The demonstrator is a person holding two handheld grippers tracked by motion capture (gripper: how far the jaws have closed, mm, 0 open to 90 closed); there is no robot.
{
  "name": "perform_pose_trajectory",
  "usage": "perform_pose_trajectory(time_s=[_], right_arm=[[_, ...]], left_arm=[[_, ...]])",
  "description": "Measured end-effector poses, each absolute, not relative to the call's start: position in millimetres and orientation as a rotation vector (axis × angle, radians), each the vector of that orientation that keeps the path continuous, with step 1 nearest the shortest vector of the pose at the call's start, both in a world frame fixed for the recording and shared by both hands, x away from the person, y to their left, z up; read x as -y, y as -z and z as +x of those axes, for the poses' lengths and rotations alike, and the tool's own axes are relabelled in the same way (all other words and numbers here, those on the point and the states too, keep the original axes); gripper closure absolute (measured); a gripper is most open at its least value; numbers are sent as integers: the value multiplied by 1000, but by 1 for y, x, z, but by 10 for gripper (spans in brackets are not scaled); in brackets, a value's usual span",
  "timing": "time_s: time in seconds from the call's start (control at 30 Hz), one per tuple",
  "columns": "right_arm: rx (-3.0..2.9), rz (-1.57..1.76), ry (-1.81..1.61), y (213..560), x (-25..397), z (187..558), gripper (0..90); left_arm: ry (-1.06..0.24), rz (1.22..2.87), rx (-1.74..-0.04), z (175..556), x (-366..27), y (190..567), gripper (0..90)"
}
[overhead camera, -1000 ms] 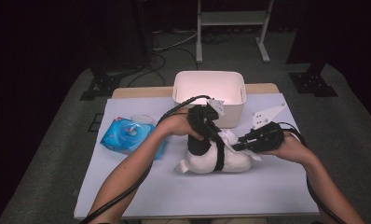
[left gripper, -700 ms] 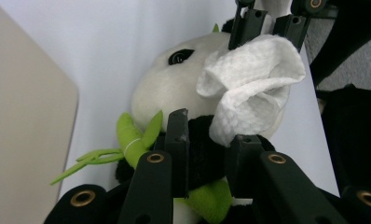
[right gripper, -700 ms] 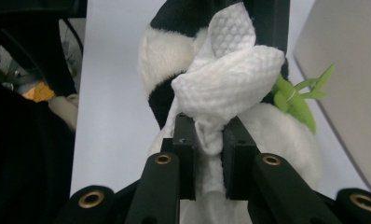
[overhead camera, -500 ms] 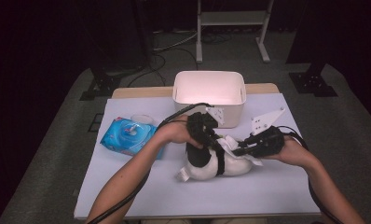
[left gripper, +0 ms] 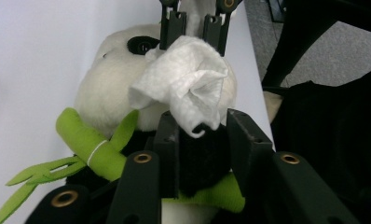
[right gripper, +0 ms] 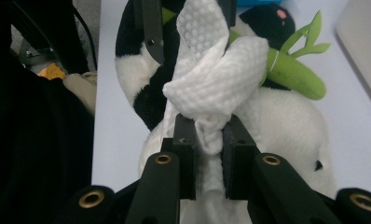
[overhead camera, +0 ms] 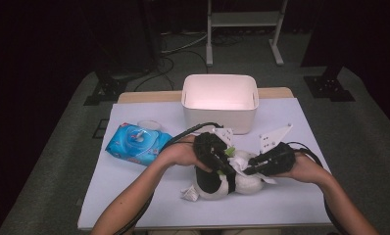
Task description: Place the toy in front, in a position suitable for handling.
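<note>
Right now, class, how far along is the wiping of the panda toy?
Done: a wipe is out of the blue pack. In hand: the left claw pins the panda toy while the right claw presses the wipe on it. Left: finishing, perhaps binning it in the white tub.

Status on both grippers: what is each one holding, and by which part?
The right gripper pinches the white wipe by its bunched lower end. The left gripper clamps the panda plush by a black limb, next to the green bamboo.

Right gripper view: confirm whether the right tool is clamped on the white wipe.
Yes, the right tool pinches the bunched white wipe between its jaws, over the plush panda.
</note>
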State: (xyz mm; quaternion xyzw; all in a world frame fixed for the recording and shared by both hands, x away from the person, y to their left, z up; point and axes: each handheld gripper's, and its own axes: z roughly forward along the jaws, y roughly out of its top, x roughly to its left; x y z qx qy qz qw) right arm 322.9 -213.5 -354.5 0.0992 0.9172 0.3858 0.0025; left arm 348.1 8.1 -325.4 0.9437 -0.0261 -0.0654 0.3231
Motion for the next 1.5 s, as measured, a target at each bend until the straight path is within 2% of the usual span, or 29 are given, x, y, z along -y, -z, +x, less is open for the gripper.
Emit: perform_pose_trajectory(time_s=[0.33, 0.67, 0.9, 1.5], right_arm=[[-2888, 278, -1221, 363, 215, 308, 776], [-2908, 243, -1215, 371, 212, 301, 777], [-2915, 233, -1203, 374, 212, 297, 777], [-2927, 229, -1193, 376, 212, 296, 777]], left_arm=[[141, 2466, 59, 349, -11, 313, 653], [103, 2523, -20, 362, -14, 326, 644], [128, 2534, -26, 367, -6, 333, 633], [165, 2550, -58, 369, 13, 351, 537]])
